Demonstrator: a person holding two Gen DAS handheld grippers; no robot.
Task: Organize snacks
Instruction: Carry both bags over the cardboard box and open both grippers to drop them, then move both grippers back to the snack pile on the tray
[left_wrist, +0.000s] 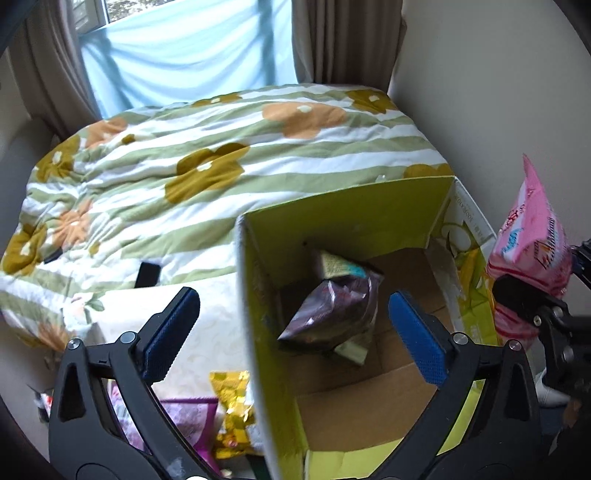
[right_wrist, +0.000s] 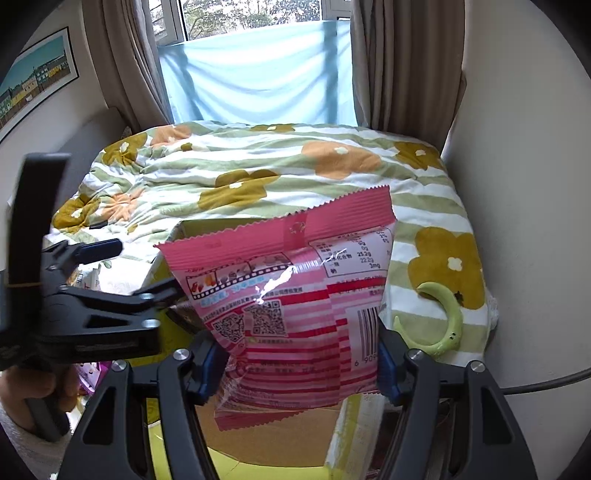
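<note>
A yellow-green cardboard box (left_wrist: 266, 295) stands open on the bed. Inside it lies a dark purple snack bag (left_wrist: 332, 310) on top of a greenish packet (left_wrist: 334, 264). My left gripper (left_wrist: 291, 299) hangs open above the box's left wall, with nothing between its blue pads; the right wrist view shows it at the left (right_wrist: 129, 269). My right gripper (right_wrist: 297, 354) is shut on a pink striped snack bag (right_wrist: 291, 288), held upright over the box (right_wrist: 273, 432). In the left wrist view that pink bag (left_wrist: 528, 236) sits beside the box's right wall.
Loose packets lie left of the box: a gold one (left_wrist: 232, 413) and a purple one (left_wrist: 188, 417). A small black object (left_wrist: 147, 275) rests on the floral quilt (left_wrist: 221, 147). A green crescent-shaped thing (right_wrist: 447, 321) lies to the right. A wall runs close along the right.
</note>
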